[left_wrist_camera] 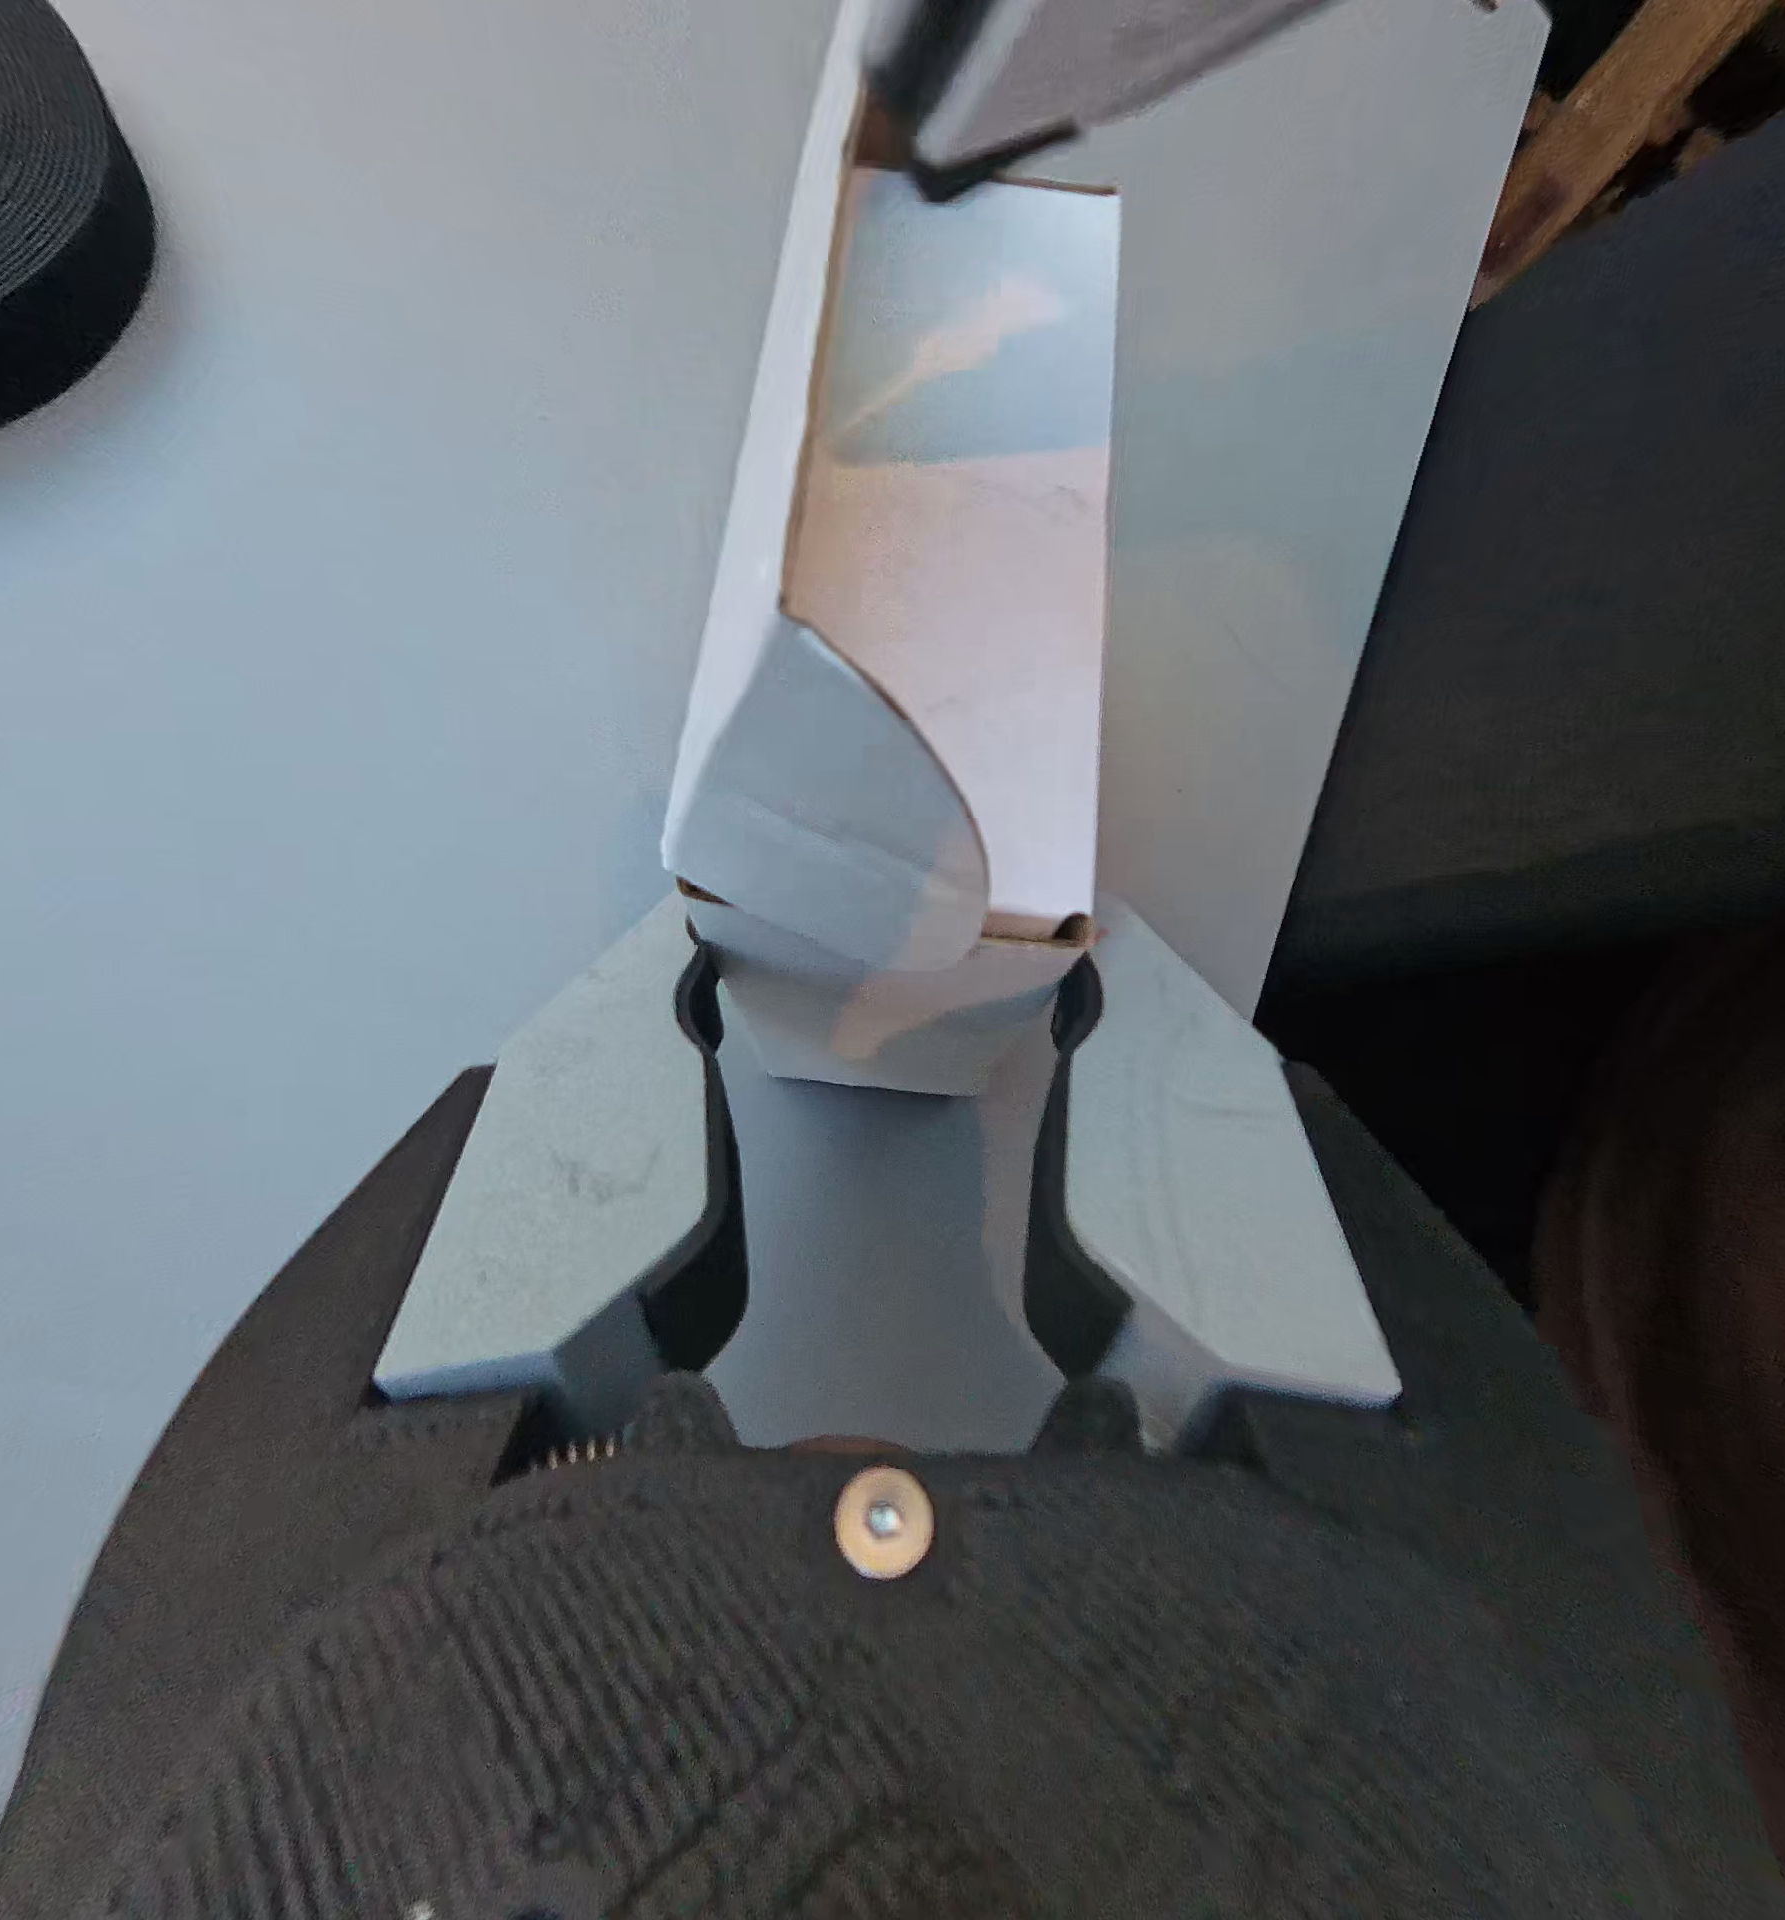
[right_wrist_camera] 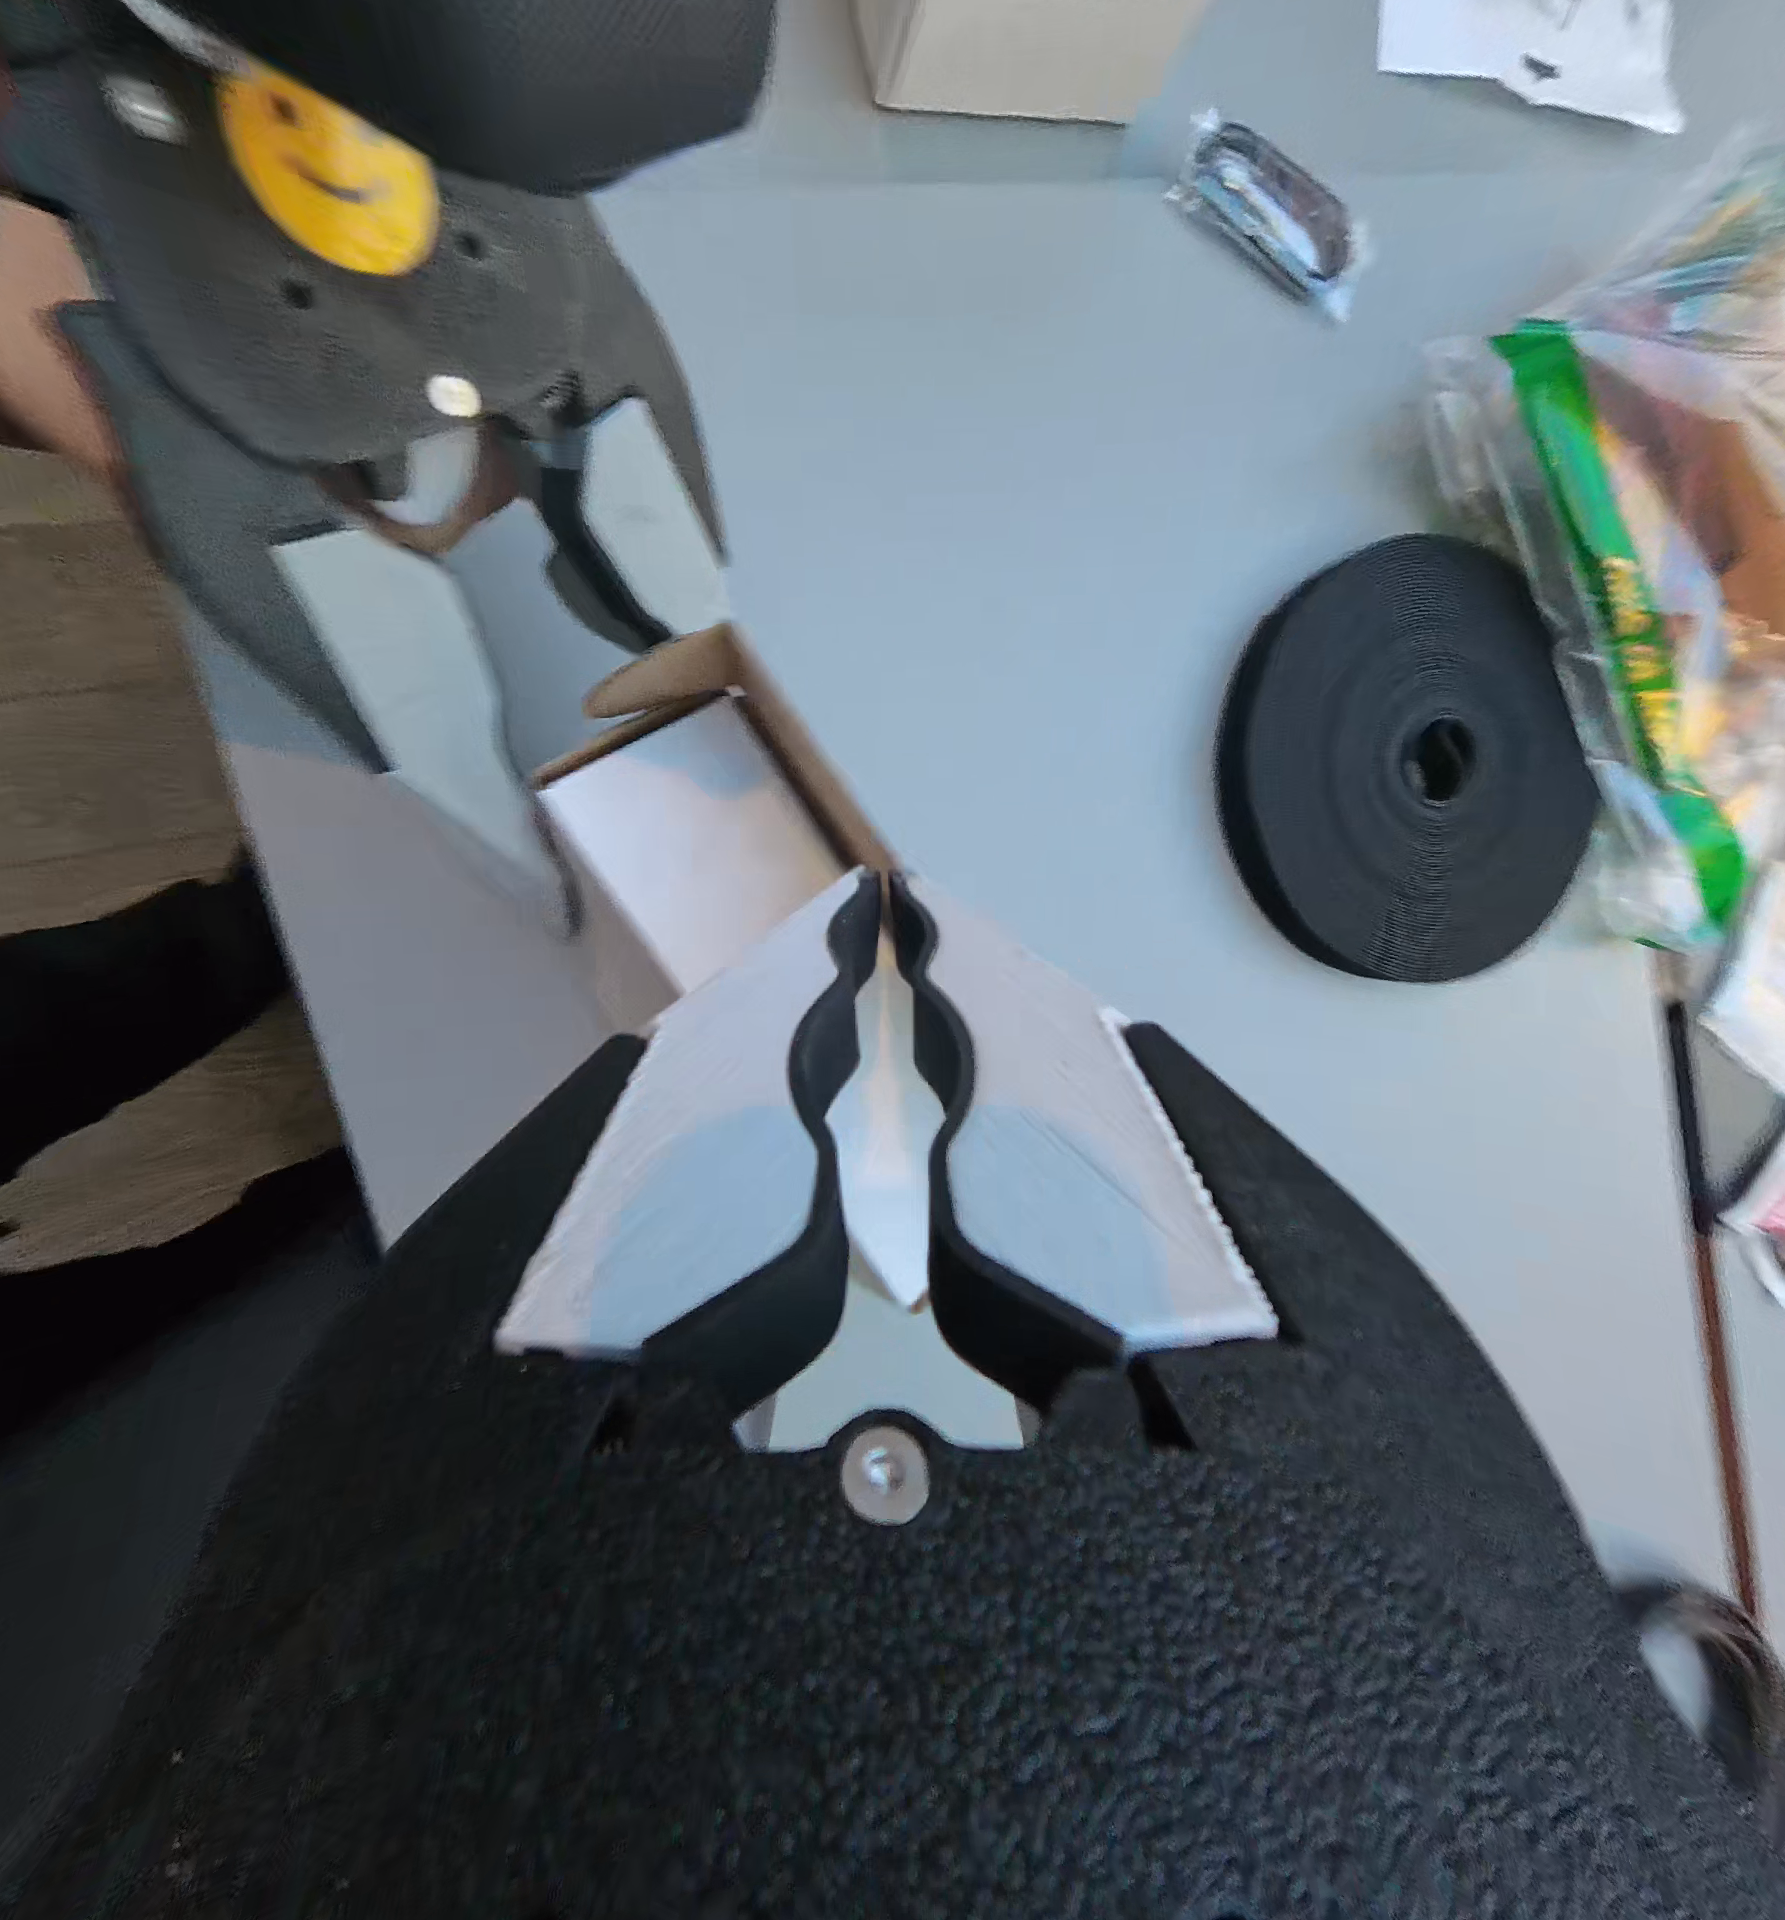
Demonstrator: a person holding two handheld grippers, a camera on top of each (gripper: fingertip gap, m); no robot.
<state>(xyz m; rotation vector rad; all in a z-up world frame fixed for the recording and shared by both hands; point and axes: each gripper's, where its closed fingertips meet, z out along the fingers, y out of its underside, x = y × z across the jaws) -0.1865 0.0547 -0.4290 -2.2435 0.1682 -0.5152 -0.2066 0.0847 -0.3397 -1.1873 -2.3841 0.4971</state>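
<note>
White folding cardboard box (left_wrist_camera: 971, 582) with brown raw edges; ribbed black strap roll (right_wrist_camera: 1407, 753); yellow round smiley sticker (right_wrist_camera: 327, 177) upper left.

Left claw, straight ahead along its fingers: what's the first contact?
The white cardboard box it already grips: the left claw is shut on the box's near end flap, so any push ahead drives into the box itself. Beyond it, the right claw holds the far end; depth past that is unclear.

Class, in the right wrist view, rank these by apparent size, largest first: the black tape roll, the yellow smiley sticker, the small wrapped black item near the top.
1. Black tape roll
2. Yellow smiley sticker
3. Small wrapped black item

Ranks 2 and 3 look close; differing camera distance leaves them unsure.
</note>
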